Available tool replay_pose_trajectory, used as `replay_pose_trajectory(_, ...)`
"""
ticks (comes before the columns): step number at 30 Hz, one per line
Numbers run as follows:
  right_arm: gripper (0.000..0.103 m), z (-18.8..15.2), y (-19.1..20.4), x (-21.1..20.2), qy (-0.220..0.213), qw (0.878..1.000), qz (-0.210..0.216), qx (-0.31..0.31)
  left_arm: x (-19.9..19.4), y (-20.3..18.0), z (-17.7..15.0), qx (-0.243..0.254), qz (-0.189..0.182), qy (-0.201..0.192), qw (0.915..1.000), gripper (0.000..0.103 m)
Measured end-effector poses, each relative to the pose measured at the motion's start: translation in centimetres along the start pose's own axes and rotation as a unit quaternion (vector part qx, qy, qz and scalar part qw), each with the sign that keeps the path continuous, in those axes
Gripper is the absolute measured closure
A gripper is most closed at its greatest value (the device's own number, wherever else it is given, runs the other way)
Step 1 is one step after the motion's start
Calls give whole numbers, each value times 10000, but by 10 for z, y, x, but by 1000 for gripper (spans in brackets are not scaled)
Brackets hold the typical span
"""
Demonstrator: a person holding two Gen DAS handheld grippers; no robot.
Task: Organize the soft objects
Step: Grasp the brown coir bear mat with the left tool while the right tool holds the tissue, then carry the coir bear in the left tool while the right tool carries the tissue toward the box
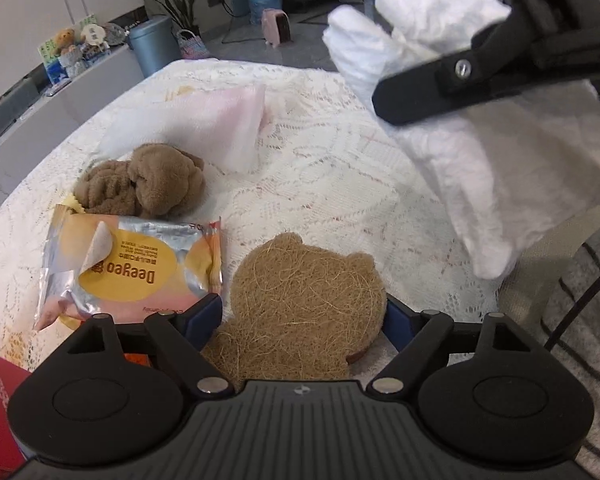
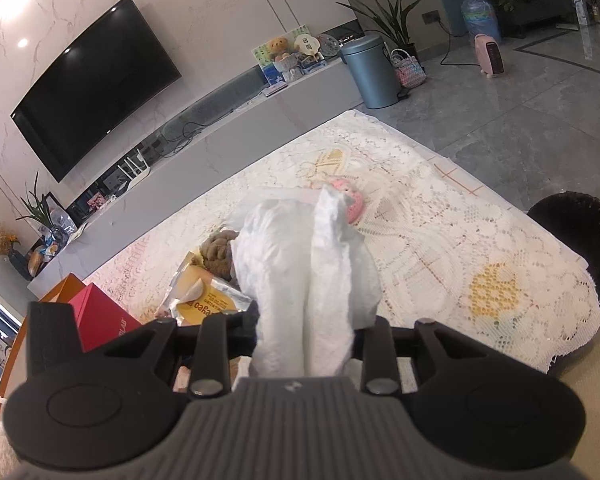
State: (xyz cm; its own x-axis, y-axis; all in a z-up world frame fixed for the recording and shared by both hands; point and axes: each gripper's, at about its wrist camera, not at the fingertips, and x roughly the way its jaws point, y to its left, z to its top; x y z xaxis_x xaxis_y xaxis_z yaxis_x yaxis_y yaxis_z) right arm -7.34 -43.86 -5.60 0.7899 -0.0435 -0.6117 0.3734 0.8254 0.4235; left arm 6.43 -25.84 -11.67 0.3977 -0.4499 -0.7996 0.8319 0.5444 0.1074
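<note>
Between our left gripper's (image 1: 302,312) blue pads sits the bear-shaped loofah pad (image 1: 304,308), clamped at both sides. Left of those jaws lie the wipes packet (image 1: 140,268) and brown towel (image 1: 148,180). Our right gripper (image 2: 306,328) pinches the crumpled white cloth (image 2: 308,272), which rises forward from its narrow jaws.

Bare lace tablecloth (image 1: 320,184) lies open right of the brown plush toy (image 1: 148,180). Behind the toy a pink towel (image 1: 220,120) blocks passage; in front, a Deegeo wipes packet (image 1: 136,264) and coir scrubbing pad (image 1: 304,300).
</note>
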Motion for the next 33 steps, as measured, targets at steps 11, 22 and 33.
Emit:
replay_pose_trajectory(11, 73, -1, -1, -1, -44, 10000, 45, 4, -64, 1, 8, -277, 183, -842, 9959, 7)
replay_pose_trajectory(22, 73, 1, 12, -17, -299, 9990, 213, -242, -135, 35, 7, -1205, 537, -1428, 9809, 7)
replay_pose_trajectory(33, 73, 5, 40, -43, -588, 9950, 626, -513, -200, 94, -26, -2431, 1416, -1523, 9474, 7)
